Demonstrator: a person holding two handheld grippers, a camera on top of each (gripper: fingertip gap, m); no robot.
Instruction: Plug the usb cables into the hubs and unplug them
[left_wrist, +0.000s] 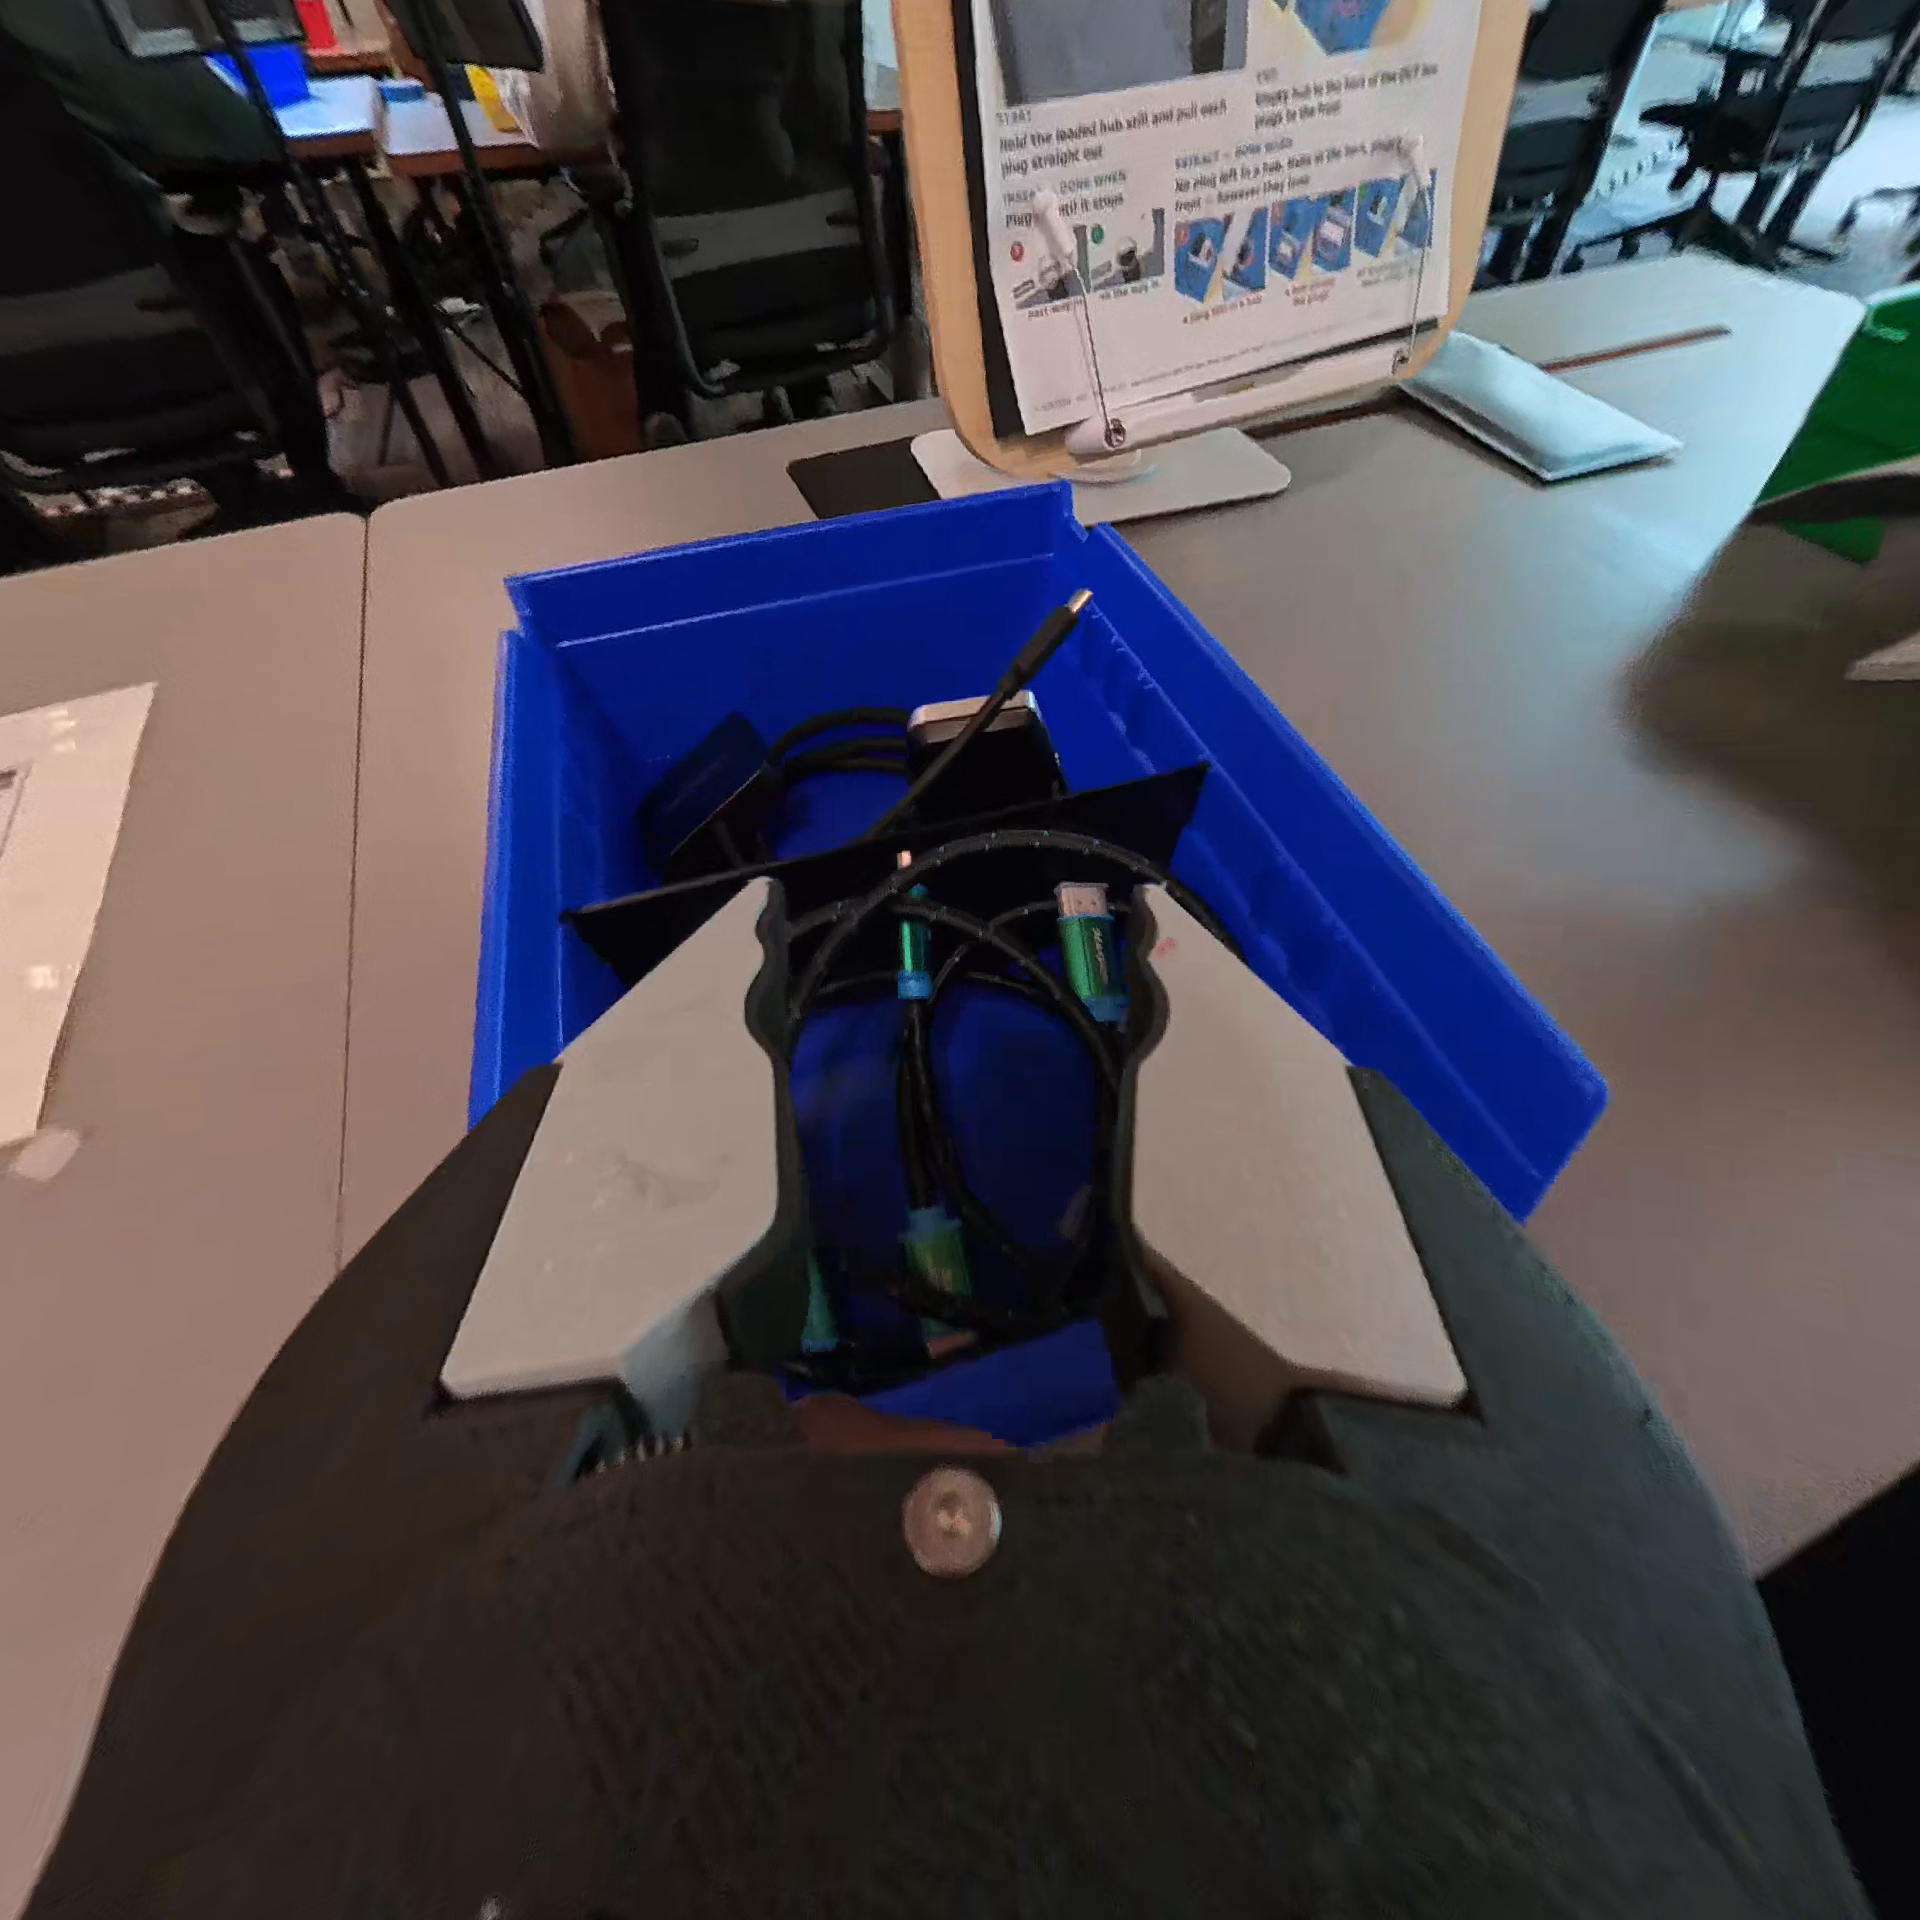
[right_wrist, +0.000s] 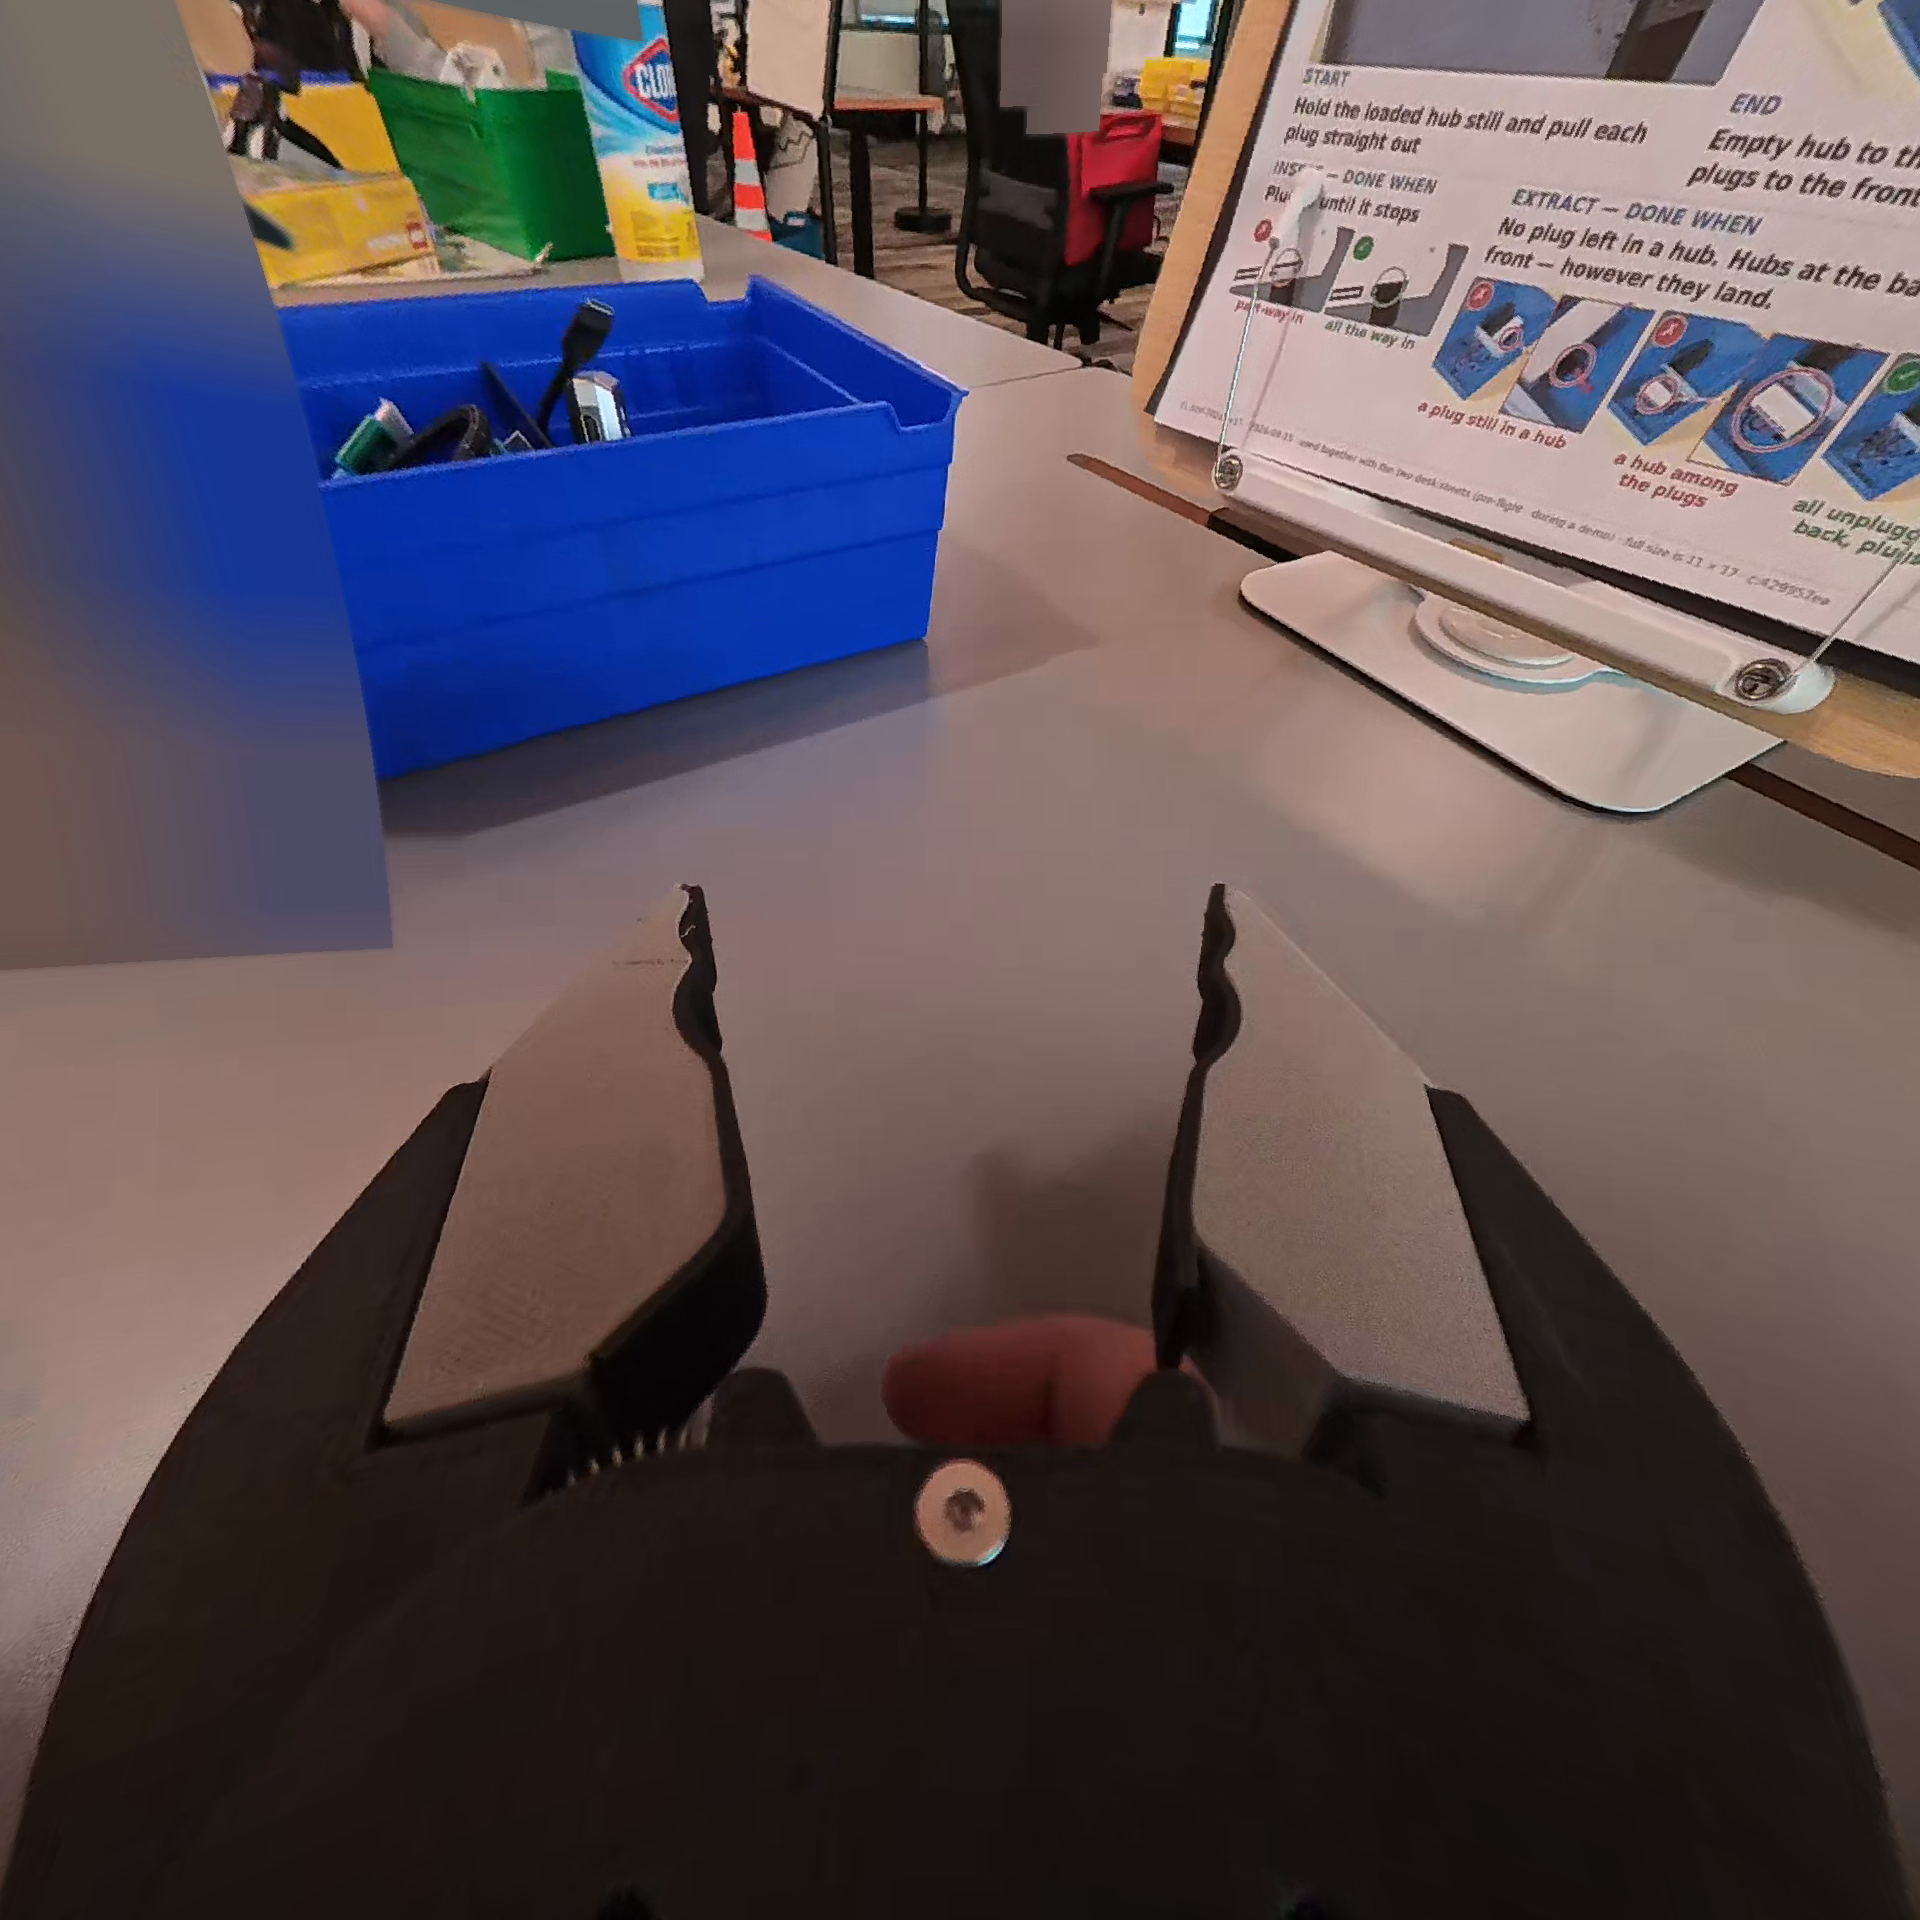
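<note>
A blue plastic bin stands on the grey table, split by a black divider. The near compartment holds coiled black cables with green plugs. The far compartment holds a silver-and-black hub and a dark adapter, with a cable end sticking up. My left gripper is open and empty, hovering over the near compartment above the cables. My right gripper is open and empty, low over the bare table, right of the bin.
An instruction sheet on a wooden board with a white stand stands behind the bin, also in the right wrist view. A paper sheet lies left. A green box sits far right. Chairs stand beyond the table edge.
</note>
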